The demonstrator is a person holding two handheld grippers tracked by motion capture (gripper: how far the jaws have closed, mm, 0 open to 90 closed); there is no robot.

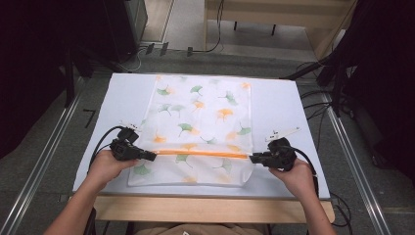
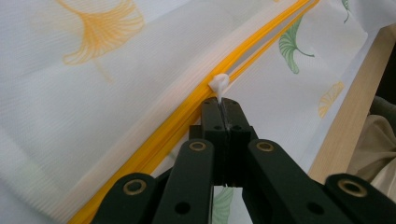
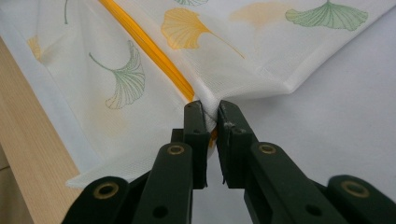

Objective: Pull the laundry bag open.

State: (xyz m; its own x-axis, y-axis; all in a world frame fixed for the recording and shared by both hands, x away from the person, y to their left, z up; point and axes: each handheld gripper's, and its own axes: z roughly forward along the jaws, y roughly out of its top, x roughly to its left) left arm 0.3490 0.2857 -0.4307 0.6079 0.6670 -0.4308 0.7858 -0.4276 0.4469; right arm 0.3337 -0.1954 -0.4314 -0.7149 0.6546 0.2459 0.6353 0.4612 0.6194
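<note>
bag: a white mesh bag [image 1: 198,127] printed with ginkgo leaves lies flat on my desk [image 1: 288,98], its near edge close to the desk's front edge.
zipper: an orange zipper [image 1: 200,153] runs across the bag's near part, from one side to the other.
contents: i cannot tell what is inside the bag.
left tool: my left tool [image 2: 223,106] is closed tight on the white zipper pull [image 2: 218,84] at the bag's left end.
right tool: my right tool [image 3: 211,112] pinches the bag's fabric at the zipper's right end, jaws narrow.
</note>
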